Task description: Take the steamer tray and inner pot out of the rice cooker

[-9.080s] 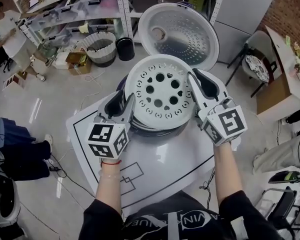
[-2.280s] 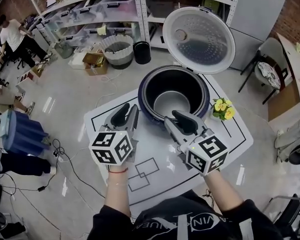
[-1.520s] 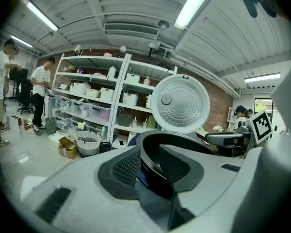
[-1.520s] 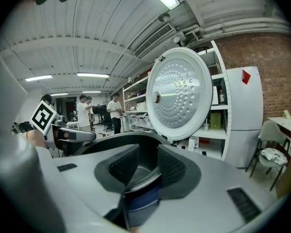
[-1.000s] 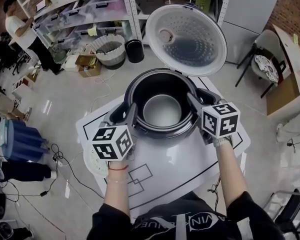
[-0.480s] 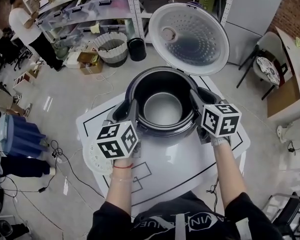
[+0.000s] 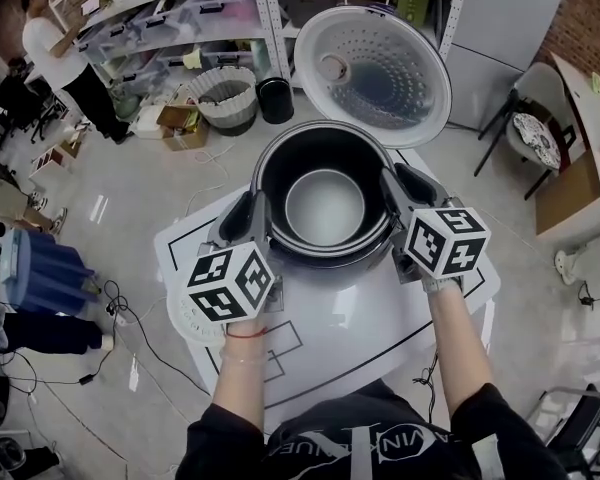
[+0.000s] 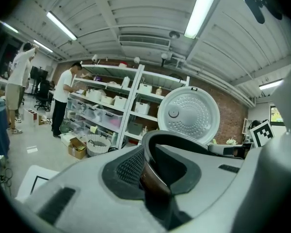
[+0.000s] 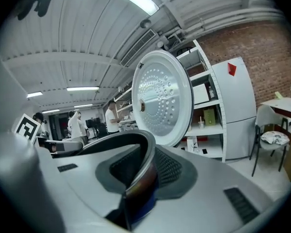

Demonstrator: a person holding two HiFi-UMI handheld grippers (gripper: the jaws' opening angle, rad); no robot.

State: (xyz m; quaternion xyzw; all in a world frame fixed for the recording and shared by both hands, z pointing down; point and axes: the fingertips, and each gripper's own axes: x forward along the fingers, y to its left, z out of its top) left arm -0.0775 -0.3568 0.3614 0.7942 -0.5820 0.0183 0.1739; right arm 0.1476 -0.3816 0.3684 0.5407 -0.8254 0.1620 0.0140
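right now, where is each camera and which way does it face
Head view: on the person's head, facing down at the inner pot; both forearms, left gripper and right gripper show.
Left gripper view: on that gripper, facing the lid; its jaws, just closing, pinch the pot's rim.
Right gripper view: mirrors it from the opposite rim, jaws likewise just closing.
Both gripper views share the lid.

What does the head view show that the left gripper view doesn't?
Head view only: the steamer tray lying on the table, and the floor of the inner pot. Left gripper view only: ceiling lights, and the left hand-held gripper, jaws just closed further, its pads pressing the pot's rim. Both: the pot and the open lid.
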